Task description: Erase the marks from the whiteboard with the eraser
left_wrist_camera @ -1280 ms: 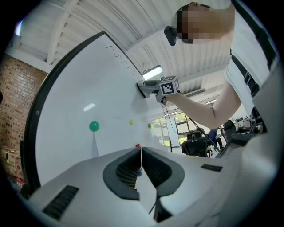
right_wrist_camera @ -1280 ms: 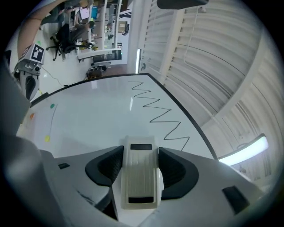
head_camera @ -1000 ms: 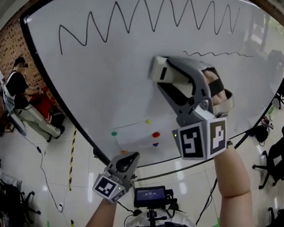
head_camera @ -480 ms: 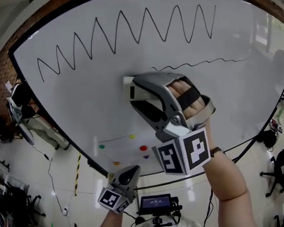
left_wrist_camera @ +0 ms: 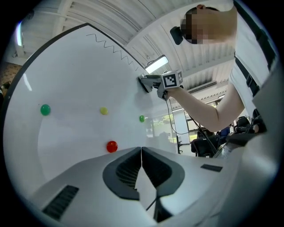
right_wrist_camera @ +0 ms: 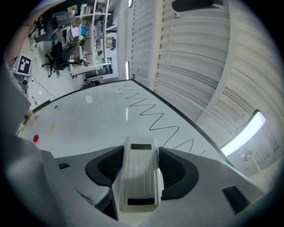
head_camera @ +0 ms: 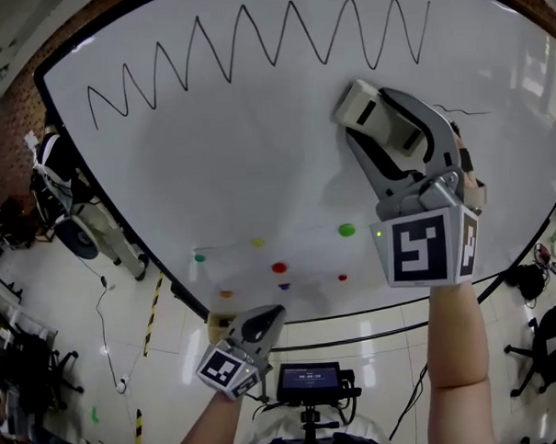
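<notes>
A whiteboard (head_camera: 257, 153) framed in black is seen, with a brick wall (head_camera: 6, 113) at its left edge and a glossy tiled floor (head_camera: 126, 324) below it. A black zigzag line (head_camera: 252, 38) is drawn along the whiteboard's top, and coloured magnets (head_camera: 279, 267) are dotted near its bottom edge. The eraser (right_wrist_camera: 141, 177) is clamped between the widely spread jaws of the right gripper (head_camera: 370, 120) and held against the whiteboard under the zigzag's right end. The left gripper (left_wrist_camera: 141, 153) is held below the whiteboard's bottom edge, its jaws closed together on nothing.
</notes>
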`<state>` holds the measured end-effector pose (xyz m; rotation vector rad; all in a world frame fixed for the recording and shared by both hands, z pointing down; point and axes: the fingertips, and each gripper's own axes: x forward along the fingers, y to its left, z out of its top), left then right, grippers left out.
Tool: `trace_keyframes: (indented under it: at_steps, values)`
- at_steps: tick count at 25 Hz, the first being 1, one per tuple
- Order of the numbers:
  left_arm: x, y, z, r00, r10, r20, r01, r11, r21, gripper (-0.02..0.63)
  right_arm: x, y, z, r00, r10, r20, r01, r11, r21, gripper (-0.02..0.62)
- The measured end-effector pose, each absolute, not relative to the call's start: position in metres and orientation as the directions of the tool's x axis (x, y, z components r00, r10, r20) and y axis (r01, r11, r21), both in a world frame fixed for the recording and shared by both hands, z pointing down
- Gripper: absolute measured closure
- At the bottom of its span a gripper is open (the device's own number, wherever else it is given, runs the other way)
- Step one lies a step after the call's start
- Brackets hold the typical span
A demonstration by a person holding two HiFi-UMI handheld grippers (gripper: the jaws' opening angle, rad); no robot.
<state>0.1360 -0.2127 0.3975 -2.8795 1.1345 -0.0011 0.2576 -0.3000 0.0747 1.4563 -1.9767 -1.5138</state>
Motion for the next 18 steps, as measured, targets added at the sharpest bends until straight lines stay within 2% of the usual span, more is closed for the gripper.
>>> trace_keyframes:
  at_steps: [7,13,18]
  values:
    - [0.139,-0.217,0.403,0.761,-0.648,-0.032,-0.649,-0.759,-0.051,0.592,0.275,-0.310,0.086,-0.343,-0.880,-0.329,-0.627,-0.046,0.777,0.334]
    - [0.147,-0.217,0.399,0.787,-0.615,-0.054,-0.617,-0.785,-0.057,0.591,0.224,-0.306,0.084,-0.466,-0.830,-0.305,-0.473,-0.057,0.879,0.334]
    - [0.147,-0.223,0.395,0.811,-0.580,-0.075,-0.584,-0.808,-0.074,0.592,0.207,-0.304,0.092,-0.486,-0.828,-0.280,-0.405,-0.070,0.912,0.334]
